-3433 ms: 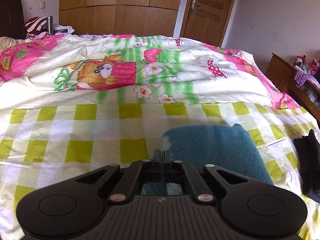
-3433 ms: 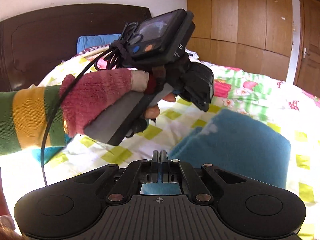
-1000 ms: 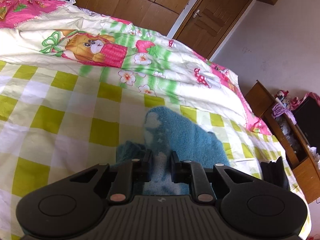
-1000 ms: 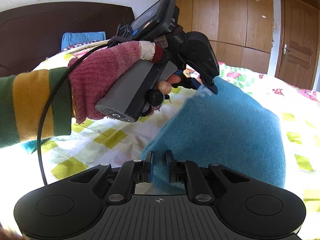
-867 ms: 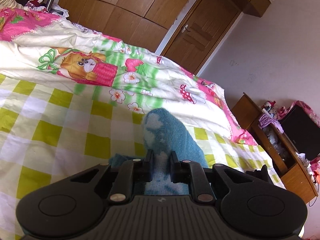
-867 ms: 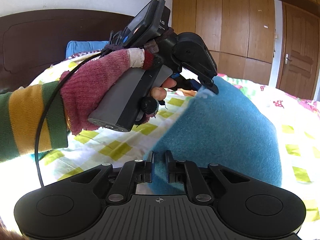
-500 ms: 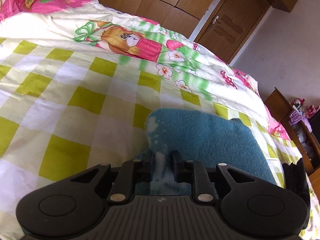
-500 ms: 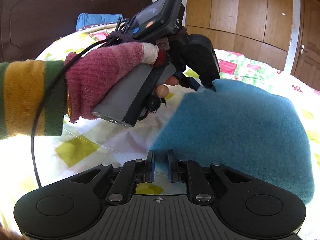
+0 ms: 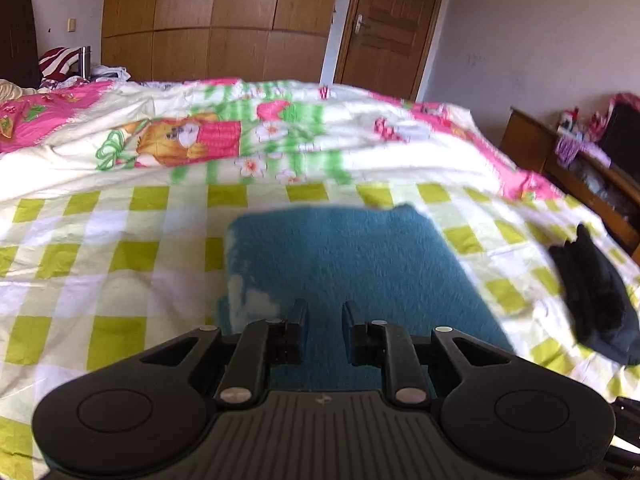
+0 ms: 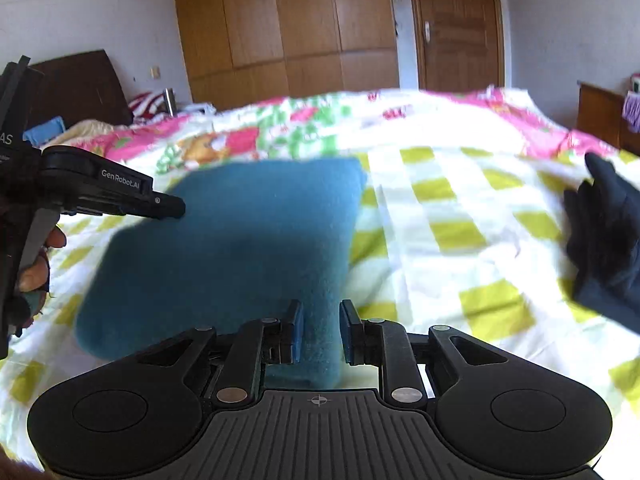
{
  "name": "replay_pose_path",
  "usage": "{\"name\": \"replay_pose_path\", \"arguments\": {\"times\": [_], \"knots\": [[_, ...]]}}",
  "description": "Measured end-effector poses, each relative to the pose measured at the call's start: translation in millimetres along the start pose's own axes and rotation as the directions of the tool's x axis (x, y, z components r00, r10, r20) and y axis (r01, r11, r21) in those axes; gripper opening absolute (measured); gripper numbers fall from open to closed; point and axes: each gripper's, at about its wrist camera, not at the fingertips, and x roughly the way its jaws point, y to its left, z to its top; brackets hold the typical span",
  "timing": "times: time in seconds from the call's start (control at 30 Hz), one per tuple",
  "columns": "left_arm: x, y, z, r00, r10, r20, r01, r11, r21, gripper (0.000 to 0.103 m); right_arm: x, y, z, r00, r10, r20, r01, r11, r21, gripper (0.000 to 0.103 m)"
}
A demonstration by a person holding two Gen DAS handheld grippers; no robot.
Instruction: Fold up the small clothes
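A folded teal fleece garment (image 9: pixel 352 264) lies flat on the yellow-checked bed sheet (image 9: pixel 100 276); the right wrist view shows it too (image 10: pixel 240 248). My left gripper (image 9: pixel 324 316) hovers open over its near edge, jaws apart with nothing between them. My right gripper (image 10: pixel 320 320) is open as well, above the garment's near right corner. In the right wrist view the left gripper (image 10: pixel 168 210) reaches over the garment's left side, held by a person's hand (image 10: pixel 34 264).
A dark garment (image 9: pixel 596 304) lies on the sheet to the right, also in the right wrist view (image 10: pixel 608 240). A pink and green cartoon quilt (image 9: pixel 240 140) is bunched behind. A wooden cabinet (image 9: pixel 576 176) stands at the far right, wardrobe doors (image 9: pixel 216 24) behind.
Both grippers have let go of the teal garment and opened. The lifted fold now lies flat on the sheet, and both grippers have drawn back from it.
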Motion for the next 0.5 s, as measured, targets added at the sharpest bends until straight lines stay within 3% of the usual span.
{"name": "replay_pose_path", "arguments": {"times": [0.07, 0.23, 0.37, 0.5], "knots": [[12, -2, -15, 0.999, 0.020, -0.034, -0.020, 1.000, -0.007, 0.036, 0, -3, -11, 0.998, 0.032, -0.061, -0.031, 0.999, 0.013, 0.021], [-17, -11, -19, 0.998, 0.067, -0.012, -0.067, 0.997, -0.025, 0.036, -35, -6, -16, 0.998, 0.052, -0.017, -0.052, 0.998, 0.030, 0.021], [-37, -22, -29, 0.993, 0.119, 0.012, -0.120, 0.993, 0.015, 0.036, -39, -1, -13, 1.000, 0.031, -0.003, -0.031, 0.999, 0.029, 0.021], [-56, -27, -44, 0.992, 0.125, 0.010, -0.125, 0.992, 0.002, 0.036, -51, 3, -11, 0.999, 0.042, 0.017, -0.043, 0.998, 0.037, 0.021]]}}
